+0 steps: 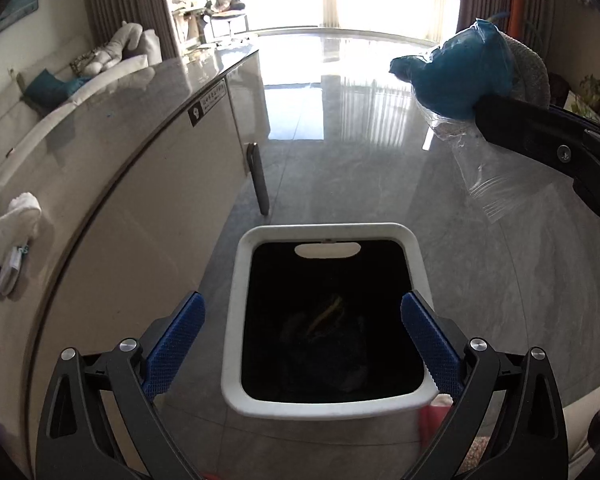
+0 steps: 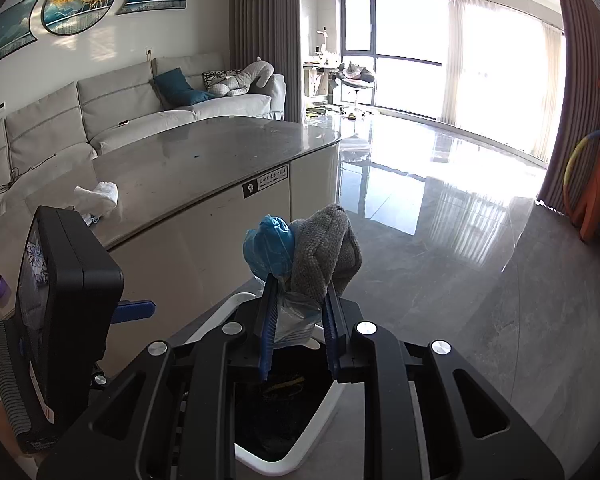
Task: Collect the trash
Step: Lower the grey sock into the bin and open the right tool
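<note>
A white-rimmed trash bin (image 1: 414, 256) with a black liner stands on the floor below my left gripper (image 1: 302, 332), which is open and empty above it. Some dark trash lies inside. My right gripper (image 2: 300, 300) is shut on a bundle of trash: a blue plastic bag (image 2: 270, 246), a grey cloth (image 2: 326, 256) and a clear zip bag (image 2: 296, 320). The bundle hangs above the bin (image 2: 300, 456). In the left wrist view the bundle (image 1: 456, 76) and right gripper show at upper right, beyond the bin.
A grey-topped table (image 2: 204, 152) stands left of the bin, with a crumpled white tissue (image 2: 98, 196) on it. A dark table leg (image 1: 259, 178) is just behind the bin. A grey sofa (image 2: 120, 108) lies beyond; glossy floor (image 2: 460, 240) to the right.
</note>
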